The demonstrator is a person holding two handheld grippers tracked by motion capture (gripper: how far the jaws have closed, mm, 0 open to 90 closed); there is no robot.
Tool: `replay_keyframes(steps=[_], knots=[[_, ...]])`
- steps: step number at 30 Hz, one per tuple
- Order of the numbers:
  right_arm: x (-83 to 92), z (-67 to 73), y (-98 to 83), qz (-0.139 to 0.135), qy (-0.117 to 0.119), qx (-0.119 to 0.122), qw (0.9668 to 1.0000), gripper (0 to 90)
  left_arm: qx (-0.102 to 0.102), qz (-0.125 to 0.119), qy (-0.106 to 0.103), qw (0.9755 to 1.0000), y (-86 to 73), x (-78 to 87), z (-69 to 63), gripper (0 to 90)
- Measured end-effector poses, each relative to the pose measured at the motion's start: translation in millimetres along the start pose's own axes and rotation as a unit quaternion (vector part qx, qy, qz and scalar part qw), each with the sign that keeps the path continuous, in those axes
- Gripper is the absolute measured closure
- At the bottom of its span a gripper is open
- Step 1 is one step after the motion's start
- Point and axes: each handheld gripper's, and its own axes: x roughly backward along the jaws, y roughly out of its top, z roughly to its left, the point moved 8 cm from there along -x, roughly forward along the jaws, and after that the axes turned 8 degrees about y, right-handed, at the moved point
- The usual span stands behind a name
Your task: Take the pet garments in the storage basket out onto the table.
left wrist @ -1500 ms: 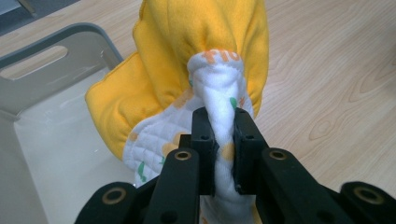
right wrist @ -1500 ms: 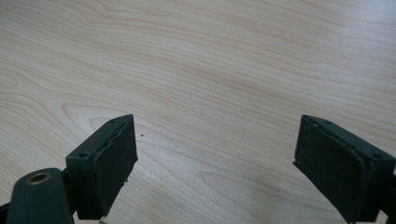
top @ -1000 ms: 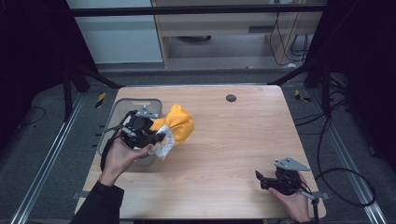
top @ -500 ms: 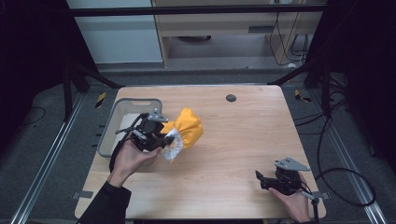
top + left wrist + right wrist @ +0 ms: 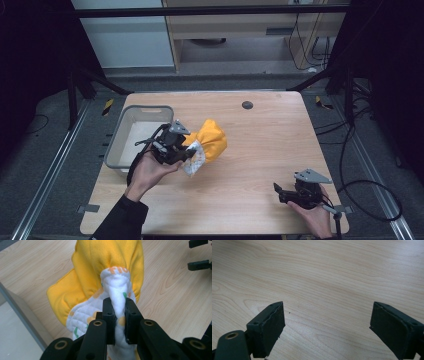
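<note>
A yellow cloth with a white patterned lining (image 5: 210, 141) hangs over the table just right of the grey bin. My left gripper (image 5: 187, 154) is shut on its white quilted fold; in the left gripper view the jaws pinch the white lining (image 5: 119, 305) and the yellow part (image 5: 107, 262) bunches beyond them. My right gripper (image 5: 278, 192) rests low near the table's front right, jaws wide apart, with bare wood between its pads (image 5: 270, 326).
A grey plastic bin (image 5: 120, 145) stands at the table's left side, close behind my left hand. A small dark round hole (image 5: 247, 105) marks the far middle of the wooden table (image 5: 270, 145). Dark frame posts and cables surround the table.
My left gripper carried the cloth rightward and slightly down, away from the bin and over the wood. The right gripper stayed put.
</note>
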Motion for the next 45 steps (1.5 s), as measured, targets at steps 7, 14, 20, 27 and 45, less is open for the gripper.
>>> replay_keyframes(steps=[7,14,20,27,45], knots=[[0.5,0.5,0.1,0.0,0.001,-0.002,1.0,12.2,-0.007,0.005,-0.013,0.9999,-1.4,-12.9,-10.8,81.4],[0.5,0.7,0.0,0.001,0.001,-0.003,1.0,12.3,-0.011,0.006,-0.021,0.9997,-3.3,-22.2,-19.4,81.4],[0.6,0.6,0.1,0.0,0.001,-0.002,1.0,12.3,-0.019,0.01,-0.026,0.9994,-5.5,-32.1,-27.8,81.4],[0.8,-0.2,0.4,-0.003,-0.001,0.002,1.0,12.2,-0.02,0.011,-0.033,0.9992,-8.8,-48.4,-38.0,81.4],[0.7,-0.1,0.7,-0.003,-0.002,0.005,1.0,12.1,-0.037,0.016,-0.048,0.998,-16.4,-83.9,-63.1,81.4]])
